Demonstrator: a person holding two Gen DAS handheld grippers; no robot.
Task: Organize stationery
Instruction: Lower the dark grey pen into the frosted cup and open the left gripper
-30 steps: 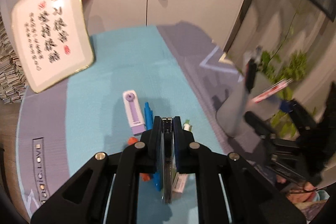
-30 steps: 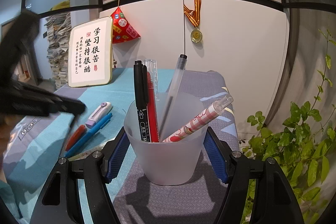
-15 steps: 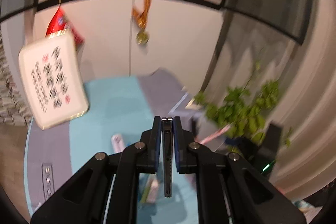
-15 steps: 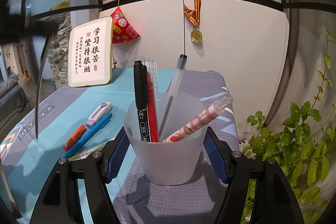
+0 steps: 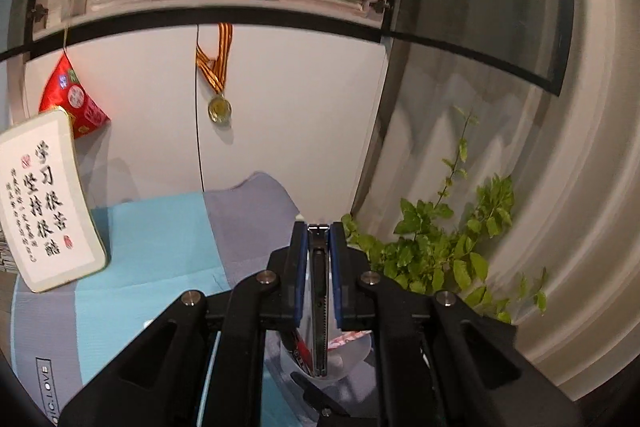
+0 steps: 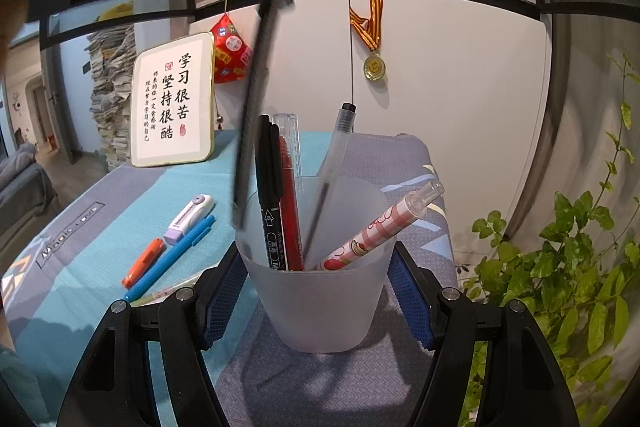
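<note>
A frosted plastic cup [image 6: 320,307] stands on the grey part of the mat, and my right gripper [image 6: 316,257] is shut on it with a blue pad on each side. In the cup lean a black marker [image 6: 267,187], a red pen [image 6: 289,195], a clear pen [image 6: 332,167] and a pink patterned pen [image 6: 384,227]. My left gripper [image 5: 319,227] is shut on a thin metal ruler [image 5: 319,307]. The ruler [image 6: 256,99] hangs from above, its lower end at the cup's left rim. The cup [image 5: 352,355] shows under the left fingers.
On the teal mat left of the cup lie a purple-white cutter [image 6: 190,217], a blue pen [image 6: 172,259], an orange pen [image 6: 144,263] and a pale pen [image 6: 172,291]. A calligraphy plaque [image 6: 172,103] leans at the back. A leafy plant [image 6: 560,267] stands at the right.
My left gripper has risen with the ruler and swung right, from over the loose pens to above the cup. The right gripper and the cup have not moved.
</note>
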